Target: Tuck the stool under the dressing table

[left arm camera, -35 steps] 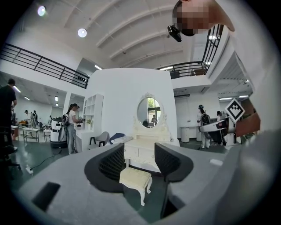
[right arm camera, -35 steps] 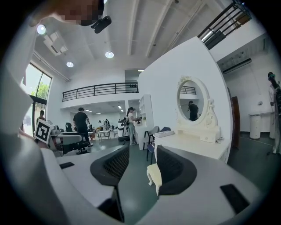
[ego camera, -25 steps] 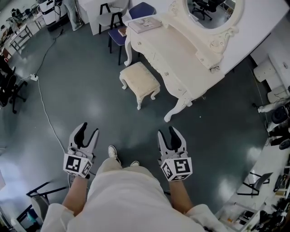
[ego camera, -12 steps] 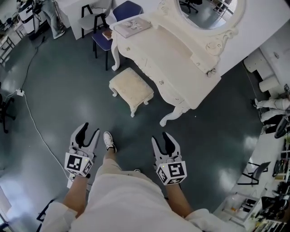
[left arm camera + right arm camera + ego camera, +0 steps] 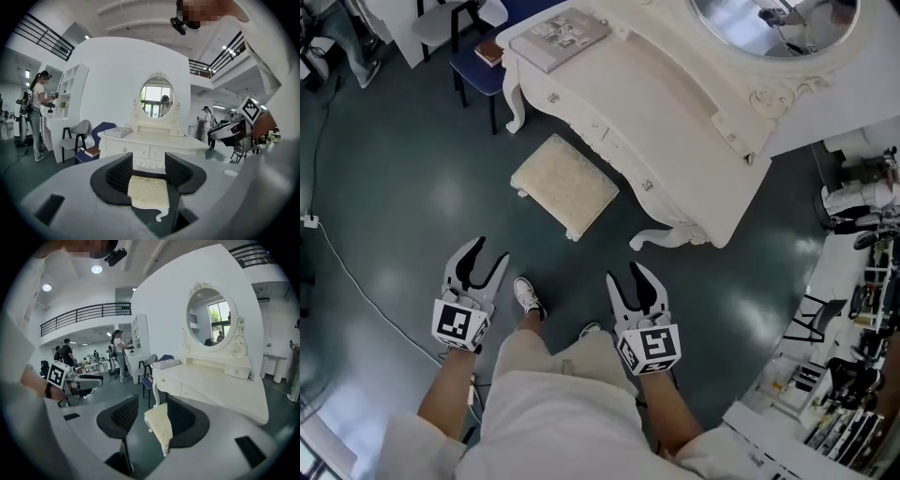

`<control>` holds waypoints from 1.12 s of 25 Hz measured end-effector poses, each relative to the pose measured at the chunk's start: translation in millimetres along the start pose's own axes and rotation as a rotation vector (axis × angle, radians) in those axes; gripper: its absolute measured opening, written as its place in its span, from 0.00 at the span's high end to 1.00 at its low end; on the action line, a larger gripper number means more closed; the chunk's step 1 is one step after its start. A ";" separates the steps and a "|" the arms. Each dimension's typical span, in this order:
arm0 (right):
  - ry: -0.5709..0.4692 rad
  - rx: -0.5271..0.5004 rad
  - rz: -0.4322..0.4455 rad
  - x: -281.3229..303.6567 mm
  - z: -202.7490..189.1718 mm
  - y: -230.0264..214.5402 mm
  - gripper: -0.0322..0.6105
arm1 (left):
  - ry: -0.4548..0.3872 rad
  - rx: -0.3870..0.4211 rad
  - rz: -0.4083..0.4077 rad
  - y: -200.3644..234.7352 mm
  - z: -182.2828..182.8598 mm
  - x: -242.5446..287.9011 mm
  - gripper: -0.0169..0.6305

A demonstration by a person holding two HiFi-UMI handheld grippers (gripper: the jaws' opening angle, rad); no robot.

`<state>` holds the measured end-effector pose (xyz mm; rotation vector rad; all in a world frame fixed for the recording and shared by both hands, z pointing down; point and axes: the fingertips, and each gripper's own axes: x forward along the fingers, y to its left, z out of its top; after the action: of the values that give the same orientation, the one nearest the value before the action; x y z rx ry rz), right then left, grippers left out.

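Observation:
A cream upholstered stool stands on the dark floor just in front of the white dressing table, outside its knee space. Through the left gripper view the stool shows between the jaws, well ahead, with the dressing table behind it. The right gripper view has the stool ahead too, beside the dressing table. My left gripper and right gripper are both open and empty, held short of the stool above the floor.
A book lies on the table top under the oval mirror. A blue chair and a grey chair stand at the table's far end. A cable runs over the floor at left. People stand in the background.
Both grippers have moved forward toward the stool, which now lies much closer and lower in the head view. The jaws stand the same.

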<state>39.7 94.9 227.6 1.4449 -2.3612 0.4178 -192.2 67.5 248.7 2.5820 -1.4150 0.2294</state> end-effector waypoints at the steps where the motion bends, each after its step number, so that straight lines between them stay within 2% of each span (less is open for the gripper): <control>1: 0.013 -0.002 -0.004 11.7 -6.0 -3.4 0.67 | 0.007 0.002 -0.007 6.6 -6.3 13.0 0.65; 5: 0.059 -0.026 0.006 50.6 -41.8 -23.2 0.66 | 0.026 0.003 -0.011 17.6 -36.9 54.1 0.64; 9: 0.123 -0.018 0.019 87.5 -99.0 -47.6 0.66 | 0.045 -0.006 0.028 28.9 -76.6 88.8 0.64; 15: 0.210 -0.014 0.030 140.1 -188.2 -68.9 0.66 | 0.085 0.001 0.073 53.1 -158.2 143.3 0.63; 21: 0.227 -0.054 0.036 191.6 -253.9 -74.0 0.66 | 0.129 0.034 0.050 71.1 -241.8 189.9 0.62; 28: 0.259 -0.033 -0.012 216.7 -318.1 -82.6 0.65 | 0.167 0.070 0.006 84.4 -297.5 224.3 0.61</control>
<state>64.0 19.0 613.1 1.3035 -2.1435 0.5260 -157.3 -89.4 595.3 2.5452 -1.3780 0.4921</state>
